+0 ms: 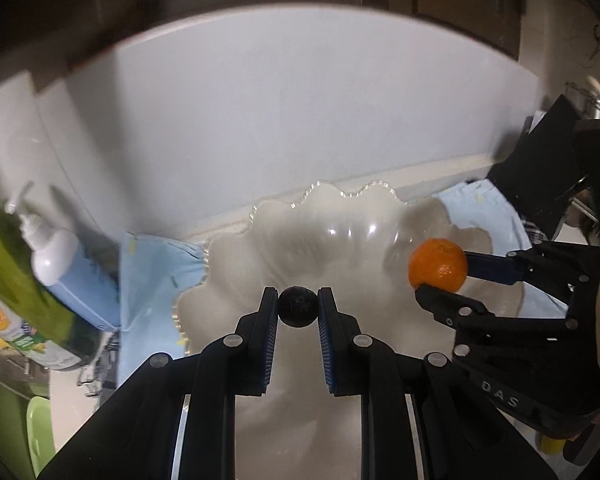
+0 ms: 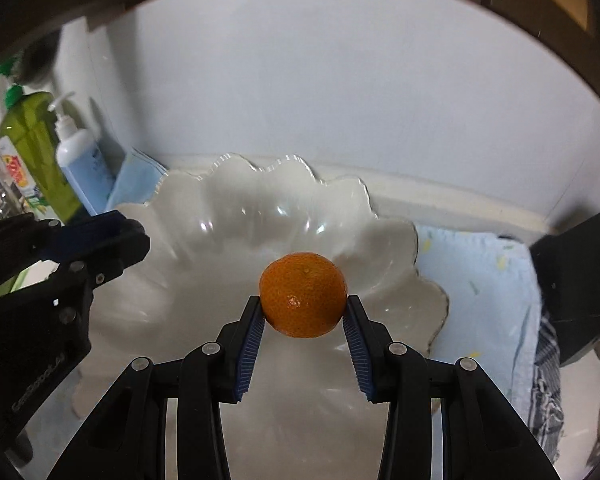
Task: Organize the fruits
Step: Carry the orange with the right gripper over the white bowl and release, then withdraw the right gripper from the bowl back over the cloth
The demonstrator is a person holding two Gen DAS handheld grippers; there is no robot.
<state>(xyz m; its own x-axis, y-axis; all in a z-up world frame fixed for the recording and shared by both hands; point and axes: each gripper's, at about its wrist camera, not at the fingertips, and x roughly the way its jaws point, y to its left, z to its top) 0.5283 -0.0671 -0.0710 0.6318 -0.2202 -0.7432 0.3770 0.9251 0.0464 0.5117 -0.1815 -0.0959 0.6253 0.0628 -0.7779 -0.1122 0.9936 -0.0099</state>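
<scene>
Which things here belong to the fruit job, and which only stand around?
Job: left gripper with dark round fruit; right gripper with mandarin; scalloped bowl.

Around: pump bottle, green bottle, blue cloth.

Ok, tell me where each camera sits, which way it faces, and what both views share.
Left wrist: on the left gripper, facing the glass bowl and wall; its fingers pinch a dark fruit; the right gripper enters from the right.
Right wrist: on the right gripper, same heading; its fingers hold the orange.
Shared: bowl, orange, blue cloth, bottles.
</scene>
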